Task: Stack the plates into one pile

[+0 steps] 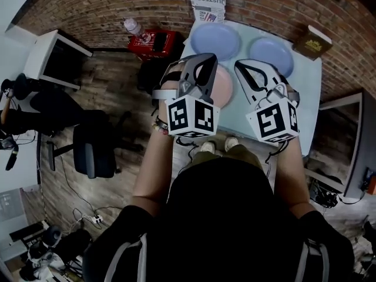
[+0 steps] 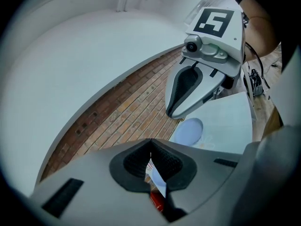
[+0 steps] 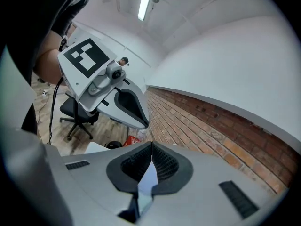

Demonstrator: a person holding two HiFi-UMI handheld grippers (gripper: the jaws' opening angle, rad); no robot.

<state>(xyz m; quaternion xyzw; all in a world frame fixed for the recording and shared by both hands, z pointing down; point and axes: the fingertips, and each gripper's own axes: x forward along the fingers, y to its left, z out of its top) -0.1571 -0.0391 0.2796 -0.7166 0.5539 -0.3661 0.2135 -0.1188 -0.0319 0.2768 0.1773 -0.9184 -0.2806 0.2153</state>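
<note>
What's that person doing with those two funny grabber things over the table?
A person holds a grey two-jaw gripper in each hand above a pale blue table. The left gripper and the right gripper are both shut and empty. A round blue plate, a second blue plate and a round pink plate lie side by side on the table, so no pile has been started.

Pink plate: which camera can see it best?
The head view. There the pink plate lies on the table between the left claw and the right claw, partly hidden behind the left one. Neither gripper view shows it; the left gripper view catches only a blue plate.
</note>
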